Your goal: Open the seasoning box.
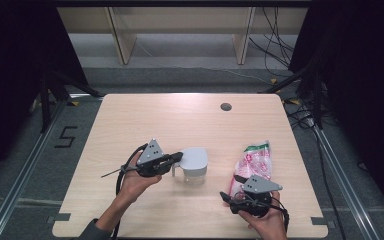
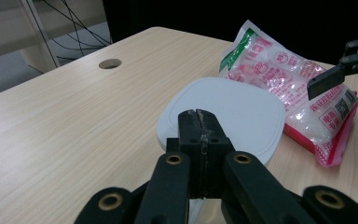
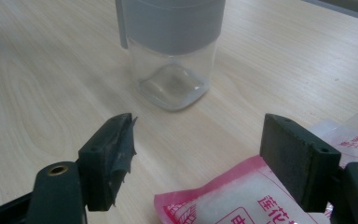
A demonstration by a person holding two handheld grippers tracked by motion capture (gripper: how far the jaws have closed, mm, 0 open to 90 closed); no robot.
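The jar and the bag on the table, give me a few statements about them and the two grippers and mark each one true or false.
1. The left gripper has its jaws shut. True.
2. The jar has its grey lid off. False: the lid is on it.
3. The right gripper has its jaws open, over an end of the pink bag. True.
4. The bag lies to the left of the jar in the high view. False: it lies to the right.
5. The jar lies on its side. False: it stands upright.
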